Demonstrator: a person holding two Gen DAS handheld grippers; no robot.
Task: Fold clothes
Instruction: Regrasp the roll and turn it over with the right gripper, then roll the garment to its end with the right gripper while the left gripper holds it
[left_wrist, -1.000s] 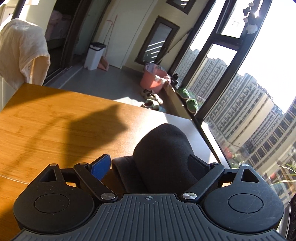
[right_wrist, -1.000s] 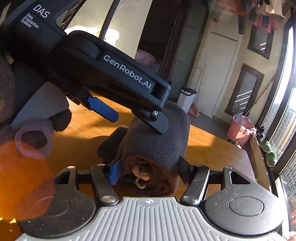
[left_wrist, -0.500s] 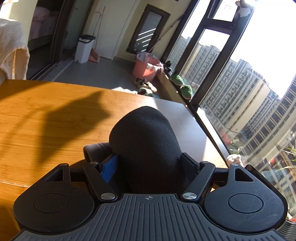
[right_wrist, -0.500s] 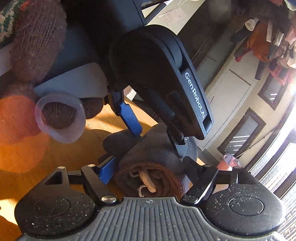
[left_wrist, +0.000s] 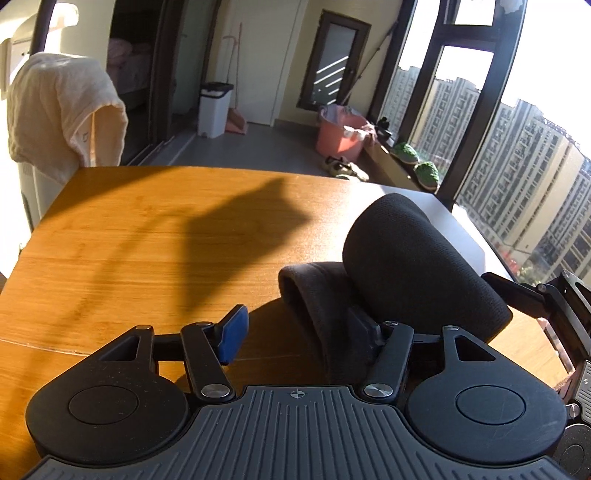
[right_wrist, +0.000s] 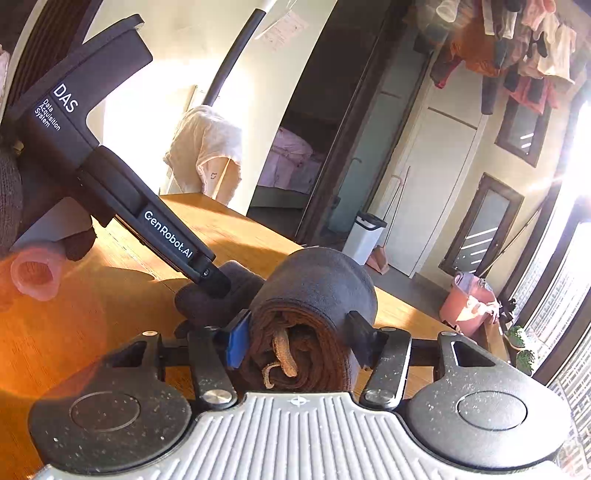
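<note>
A dark grey rolled garment (left_wrist: 417, 258) lies on the wooden table (left_wrist: 129, 240), with a loose flap (left_wrist: 314, 295) beside it. My left gripper (left_wrist: 299, 325) is open; its blue-padded left finger (left_wrist: 232, 332) hangs free over the table and its right finger sits against the flap. In the right wrist view the roll (right_wrist: 317, 295) shows its brown inner layers and a drawstring. My right gripper (right_wrist: 295, 332) is shut on the roll's near end. The left gripper's body (right_wrist: 110, 177) reaches down to the flap (right_wrist: 218, 295).
A cream towel (left_wrist: 62, 110) hangs over a chair at the table's far left corner. Beyond the table are a white bin (left_wrist: 214, 110), a pink bucket (left_wrist: 343, 136) and large windows on the right. Clothes hang overhead (right_wrist: 517, 48).
My left gripper has opened and shifted left off the roll, now touching only the flap. My right gripper stays shut on the roll's end.
</note>
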